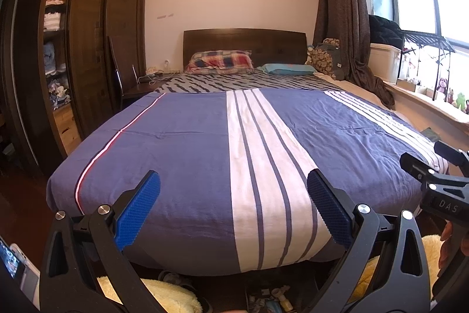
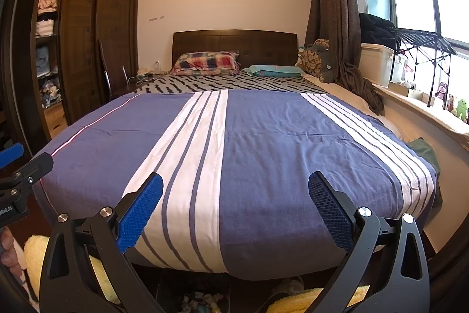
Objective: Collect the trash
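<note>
My left gripper [image 1: 233, 185] is open and empty, held above the foot of the bed [image 1: 181, 154]. My right gripper [image 2: 234, 187] is open and empty too, beside it over the same bed [image 2: 278, 154]. The right gripper's body shows at the right edge of the left wrist view [image 1: 439, 181]; the left one shows at the left edge of the right wrist view [image 2: 23, 175]. A dark bin holding small crumpled scraps [image 2: 199, 301] sits on the floor below the bed's foot; it also shows in the left wrist view [image 1: 272, 298]. No trash lies on the blue striped cover.
A dark wooden wardrobe [image 1: 88, 49] stands left. A nightstand with cables [image 1: 146, 84] is beside the headboard. Pillows [image 1: 219, 62] lie at the head. A window sill with toys [image 2: 451, 104] runs right. Yellow fluffy fabric [image 1: 164, 292] and slippers lie on the floor.
</note>
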The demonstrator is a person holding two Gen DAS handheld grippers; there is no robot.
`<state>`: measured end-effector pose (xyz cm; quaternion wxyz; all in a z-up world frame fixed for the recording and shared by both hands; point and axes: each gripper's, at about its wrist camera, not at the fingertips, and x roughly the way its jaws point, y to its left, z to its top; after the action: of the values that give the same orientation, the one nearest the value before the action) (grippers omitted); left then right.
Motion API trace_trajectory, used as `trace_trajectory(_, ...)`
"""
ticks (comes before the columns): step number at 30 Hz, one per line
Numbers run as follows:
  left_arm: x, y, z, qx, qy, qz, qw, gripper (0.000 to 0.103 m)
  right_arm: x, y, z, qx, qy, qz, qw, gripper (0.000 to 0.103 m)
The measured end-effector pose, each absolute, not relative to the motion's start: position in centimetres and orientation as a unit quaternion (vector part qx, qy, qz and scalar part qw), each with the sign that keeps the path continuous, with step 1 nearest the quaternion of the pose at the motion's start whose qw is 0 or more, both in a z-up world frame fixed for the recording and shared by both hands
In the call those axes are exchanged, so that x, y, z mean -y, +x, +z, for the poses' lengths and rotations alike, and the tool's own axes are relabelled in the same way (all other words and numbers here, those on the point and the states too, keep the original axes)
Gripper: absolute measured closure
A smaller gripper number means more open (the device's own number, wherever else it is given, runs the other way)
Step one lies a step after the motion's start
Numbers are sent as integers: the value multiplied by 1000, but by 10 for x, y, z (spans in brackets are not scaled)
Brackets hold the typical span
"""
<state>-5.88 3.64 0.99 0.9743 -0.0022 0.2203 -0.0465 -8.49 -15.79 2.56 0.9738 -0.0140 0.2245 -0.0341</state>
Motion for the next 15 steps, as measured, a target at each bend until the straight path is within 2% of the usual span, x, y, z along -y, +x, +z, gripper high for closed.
trace_trajectory(15, -41, -45, 3, -239, -6, -50, 970, 8, 163, -77, 24, -227, -14, -36, 973, 3)
